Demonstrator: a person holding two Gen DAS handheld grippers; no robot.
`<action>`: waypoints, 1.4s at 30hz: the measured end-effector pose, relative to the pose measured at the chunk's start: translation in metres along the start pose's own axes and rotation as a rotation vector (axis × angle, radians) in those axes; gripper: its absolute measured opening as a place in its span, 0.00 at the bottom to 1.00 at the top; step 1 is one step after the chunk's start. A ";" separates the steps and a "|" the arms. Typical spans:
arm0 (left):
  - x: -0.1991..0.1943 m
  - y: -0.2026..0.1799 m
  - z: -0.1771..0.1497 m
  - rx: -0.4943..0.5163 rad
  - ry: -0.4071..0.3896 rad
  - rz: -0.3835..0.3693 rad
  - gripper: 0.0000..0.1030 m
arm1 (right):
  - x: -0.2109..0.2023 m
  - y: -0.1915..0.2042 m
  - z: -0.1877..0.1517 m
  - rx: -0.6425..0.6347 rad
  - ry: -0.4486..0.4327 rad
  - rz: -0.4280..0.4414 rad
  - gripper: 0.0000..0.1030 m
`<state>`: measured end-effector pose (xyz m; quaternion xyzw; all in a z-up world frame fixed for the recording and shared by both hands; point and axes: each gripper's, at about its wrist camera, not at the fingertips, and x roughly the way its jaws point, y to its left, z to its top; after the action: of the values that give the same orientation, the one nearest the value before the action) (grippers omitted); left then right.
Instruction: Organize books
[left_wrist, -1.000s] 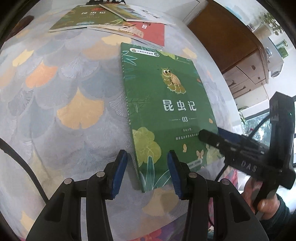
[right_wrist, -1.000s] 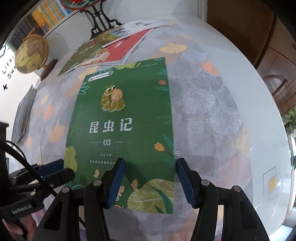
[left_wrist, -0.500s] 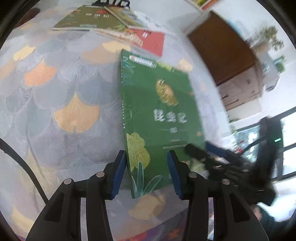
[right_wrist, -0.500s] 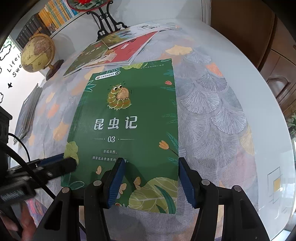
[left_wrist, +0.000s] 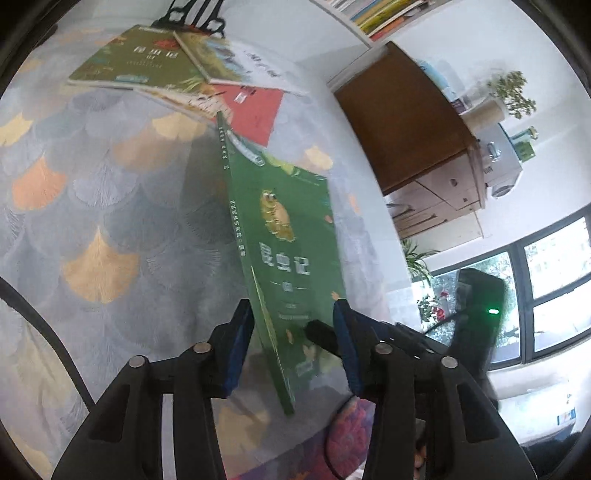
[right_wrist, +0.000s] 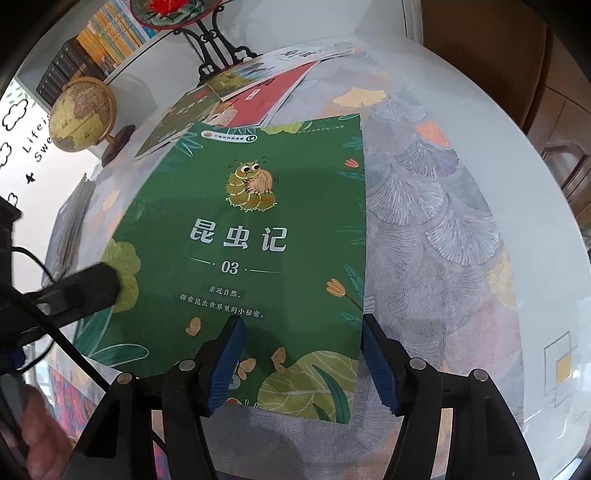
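A green book (left_wrist: 284, 236) with a caterpillar on its cover stands tilted, its spine edge raised off the patterned tablecloth (left_wrist: 92, 221). My left gripper (left_wrist: 291, 347) straddles that raised edge near the bottom corner. Its jaws are closing, one pad under the book and the other still apart from the cover. In the right wrist view the same book (right_wrist: 255, 236) fills the middle, with one left finger (right_wrist: 92, 286) over its left edge. My right gripper (right_wrist: 301, 365) hovers over the near right corner, its jaws opening and gripping nothing.
Several more books (left_wrist: 236, 96) lie overlapped at the far side of the table, in front of a black stand (right_wrist: 218, 55). A globe (right_wrist: 83, 114) stands far left. A wooden cabinet (left_wrist: 406, 118) is beyond the table's right edge (right_wrist: 535, 184). A hand (right_wrist: 40, 424) shows at lower left.
The green book lay flat a second ago; its spine edge has since risen and the book tilts. The left jaws have narrowed a little and the right jaws have widened.
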<state>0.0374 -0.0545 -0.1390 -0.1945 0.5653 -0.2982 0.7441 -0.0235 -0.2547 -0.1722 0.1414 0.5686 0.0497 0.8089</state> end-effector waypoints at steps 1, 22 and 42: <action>0.005 0.004 0.000 -0.011 0.007 0.001 0.31 | 0.000 -0.002 0.000 0.010 0.001 0.015 0.62; 0.041 0.033 0.015 -0.306 0.173 -0.467 0.18 | 0.007 -0.092 -0.002 0.515 0.046 0.617 0.71; -0.025 -0.036 -0.021 0.219 0.037 0.151 0.21 | -0.055 0.026 0.007 -0.202 -0.123 0.116 0.22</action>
<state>0.0048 -0.0641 -0.1042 -0.0634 0.5562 -0.3046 0.7706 -0.0342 -0.2444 -0.1133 0.0946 0.5007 0.1445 0.8482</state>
